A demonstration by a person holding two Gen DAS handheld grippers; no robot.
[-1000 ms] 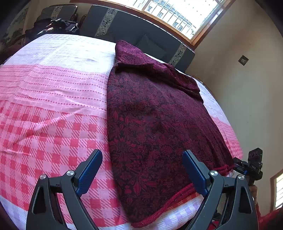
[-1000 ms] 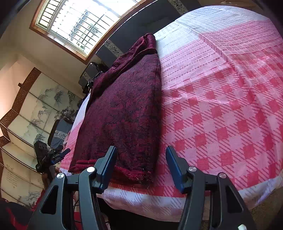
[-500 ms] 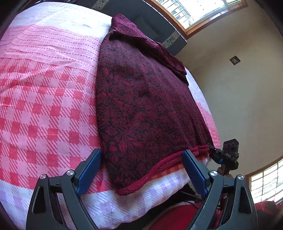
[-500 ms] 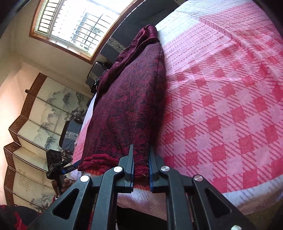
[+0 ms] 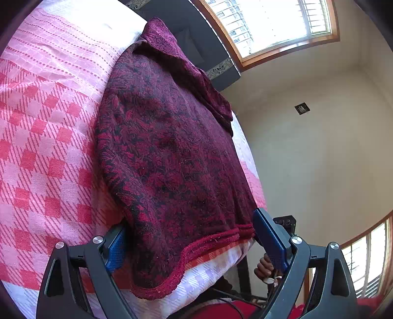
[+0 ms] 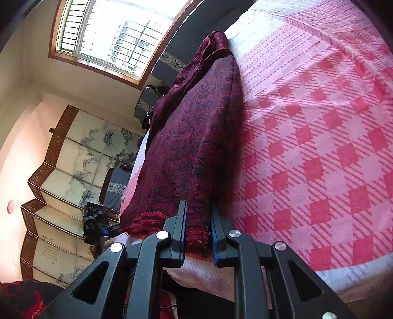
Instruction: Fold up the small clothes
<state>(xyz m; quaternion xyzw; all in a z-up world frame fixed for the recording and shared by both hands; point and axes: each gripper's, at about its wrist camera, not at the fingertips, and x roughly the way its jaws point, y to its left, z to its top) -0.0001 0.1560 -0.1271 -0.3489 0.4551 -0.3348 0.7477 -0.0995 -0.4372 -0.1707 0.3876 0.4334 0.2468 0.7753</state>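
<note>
A dark maroon patterned garment (image 5: 172, 152) lies lengthwise on the pink checked bedspread (image 5: 44, 157), its red hem at the near bed edge. My left gripper (image 5: 194, 243) is open, its jaws straddling the left hem corner, which hangs between them. My right gripper (image 6: 197, 233) is shut on the right hem corner of the garment (image 6: 196, 147), lifting that edge a little. The left gripper also shows in the right wrist view (image 6: 98, 225), at the far hem corner.
A dark headboard (image 5: 196, 39) and a window (image 5: 270, 22) stand beyond the bed. A folding screen (image 6: 73, 171) and a dark chair (image 6: 115, 186) stand to the left. The bed edge (image 6: 343, 270) drops off near the grippers.
My right gripper closed on the hem corner and raised it slightly. My left gripper moved forward and down onto the left hem corner, still open.
</note>
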